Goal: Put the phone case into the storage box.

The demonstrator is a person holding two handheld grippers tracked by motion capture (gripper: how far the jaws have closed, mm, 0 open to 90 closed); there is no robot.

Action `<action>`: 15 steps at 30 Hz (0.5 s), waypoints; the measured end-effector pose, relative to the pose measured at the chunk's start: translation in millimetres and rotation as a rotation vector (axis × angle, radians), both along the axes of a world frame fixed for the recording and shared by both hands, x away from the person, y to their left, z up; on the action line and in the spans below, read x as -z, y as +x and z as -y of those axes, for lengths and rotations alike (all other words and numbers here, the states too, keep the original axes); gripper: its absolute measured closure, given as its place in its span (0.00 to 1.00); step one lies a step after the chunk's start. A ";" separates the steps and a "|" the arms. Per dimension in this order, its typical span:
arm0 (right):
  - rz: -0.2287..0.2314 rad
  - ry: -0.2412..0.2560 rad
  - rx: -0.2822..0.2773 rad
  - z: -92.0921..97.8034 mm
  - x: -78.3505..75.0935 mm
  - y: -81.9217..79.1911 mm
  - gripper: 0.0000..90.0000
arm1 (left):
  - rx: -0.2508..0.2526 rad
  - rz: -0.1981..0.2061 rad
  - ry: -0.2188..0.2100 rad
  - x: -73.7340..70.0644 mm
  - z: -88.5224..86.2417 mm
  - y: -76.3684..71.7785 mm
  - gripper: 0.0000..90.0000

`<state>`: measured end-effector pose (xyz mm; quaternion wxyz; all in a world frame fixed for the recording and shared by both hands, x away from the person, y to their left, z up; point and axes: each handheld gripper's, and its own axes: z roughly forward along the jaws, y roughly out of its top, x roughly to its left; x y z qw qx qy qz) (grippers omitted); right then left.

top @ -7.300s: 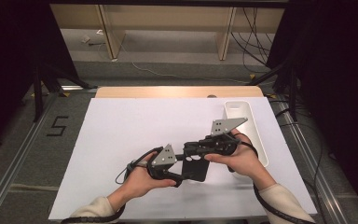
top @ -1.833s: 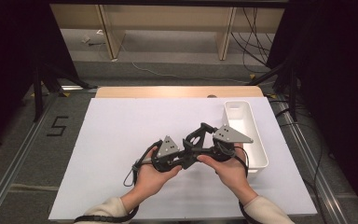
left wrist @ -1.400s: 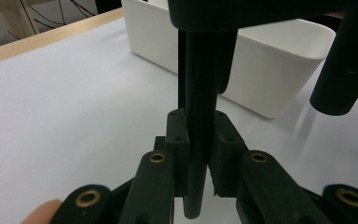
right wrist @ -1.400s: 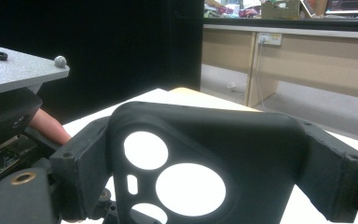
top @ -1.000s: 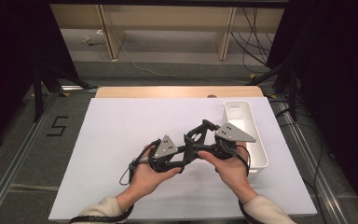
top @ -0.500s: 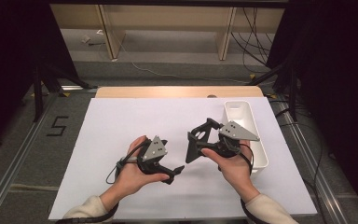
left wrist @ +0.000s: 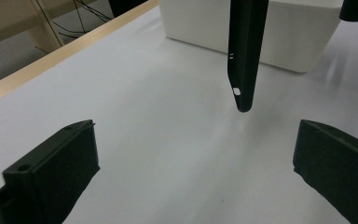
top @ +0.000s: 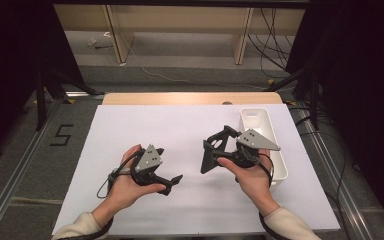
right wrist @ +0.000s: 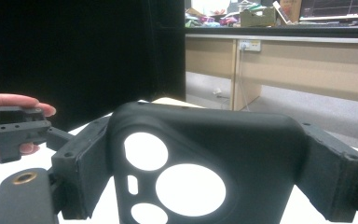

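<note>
Phone case: black phone case (right wrist: pixel 200 163) clamped across its width in the right tongs (top: pixel 219 150) — held upright above the white sheet, bottom end pointing down at the counter (top: pixel 190 125). Also seen edge-on from the left gripper view (left wrist: pixel 244 51).
Feel (judgement): looks light, thin, likely a flexible shell — 4 camera cut-outs at the top weaken that end, so it may bow if squeezed hard. Matte finish, probably not slippery.
Where to grip (judgement): long side walls, mid-length, away from the cut-outs; a 2nd hold would go on the free lower end.
Left tongs (top: pixel 172 181): apart, nothing between them, held low over the sheet, pointing toward the case; well apart from it.
Left hand (top: pixel 127 182): wrapped round the handle.
Right hand (top: pixel 250 172): under the gripper body.
Tray: white tray (top: pixel 265 132) at the right edge, just beside the right hand; looks empty.
Obstacles: none between the 2 grippers; tray wall is close on the right — trailing cable (top: pixel 107 182) by the left wrist could drag.
</note>
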<state>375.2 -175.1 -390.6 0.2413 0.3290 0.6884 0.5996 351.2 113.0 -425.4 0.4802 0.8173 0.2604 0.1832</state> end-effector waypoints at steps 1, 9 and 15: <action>-0.002 0.000 0.000 0.2 -0.1 0.1 0.17 | -0.002 -0.003 -0.002 0.3 -1.3 -0.3 0.00; 0.000 -0.001 0.009 2.1 -1.7 0.5 0.17 | -0.011 -0.007 0.000 1.4 -11.8 -1.8 0.00; 0.000 0.002 0.014 3.1 -2.6 0.9 0.17 | -0.015 -0.008 -0.003 2.2 -18.2 -2.6 0.00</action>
